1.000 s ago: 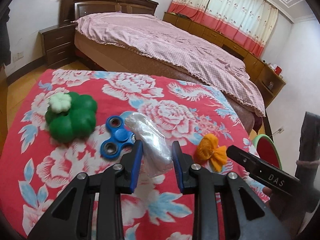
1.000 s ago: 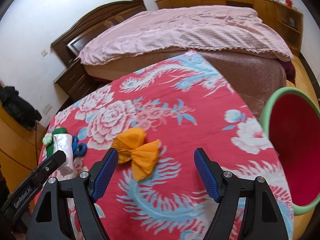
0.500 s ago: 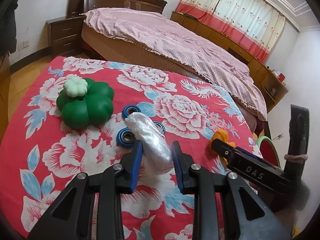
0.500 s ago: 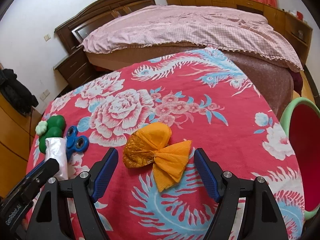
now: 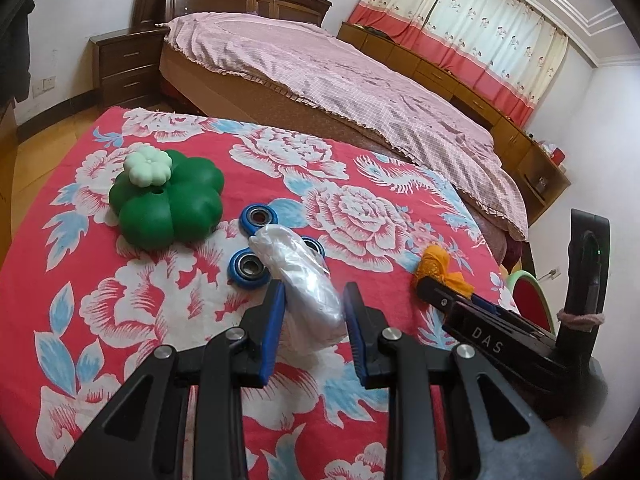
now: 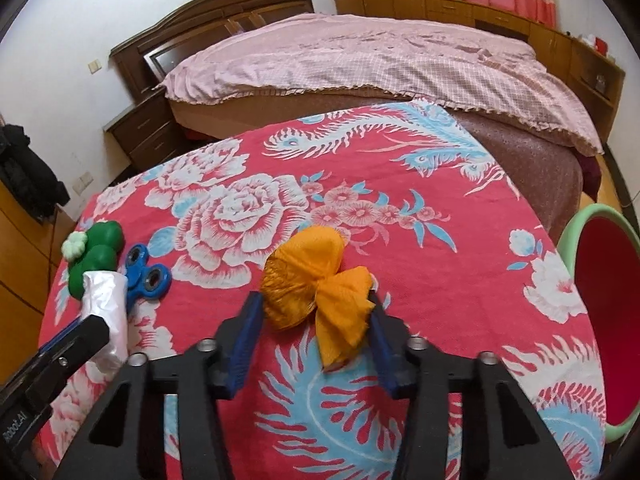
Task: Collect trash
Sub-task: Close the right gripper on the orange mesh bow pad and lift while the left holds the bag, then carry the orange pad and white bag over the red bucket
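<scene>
My left gripper [image 5: 314, 304] is shut on a crumpled clear plastic bag [image 5: 298, 280] and holds it just above the red floral cloth [image 5: 120, 320]. The bag also shows in the right wrist view [image 6: 105, 308]. My right gripper [image 6: 314, 312] has closed in around a crumpled orange paper wad [image 6: 316, 280] that lies on the cloth, its blue pads [image 6: 250, 332] touching both sides. The wad also shows in the left wrist view [image 5: 438, 266]. A bin with a green rim and red inside [image 6: 604, 280] stands beside the table at the right.
A green clover-shaped toy [image 5: 168, 200] with a pale flower cap and a blue fidget spinner [image 5: 256, 246] lie on the cloth at the left. A bed with a pink cover [image 5: 340, 80] stands close behind the table. A nightstand [image 5: 124, 64] is at the far left.
My right gripper moved forward to the orange wad and its jaws closed from wide open onto it. My left gripper lifted and drew back slightly with the plastic bag.
</scene>
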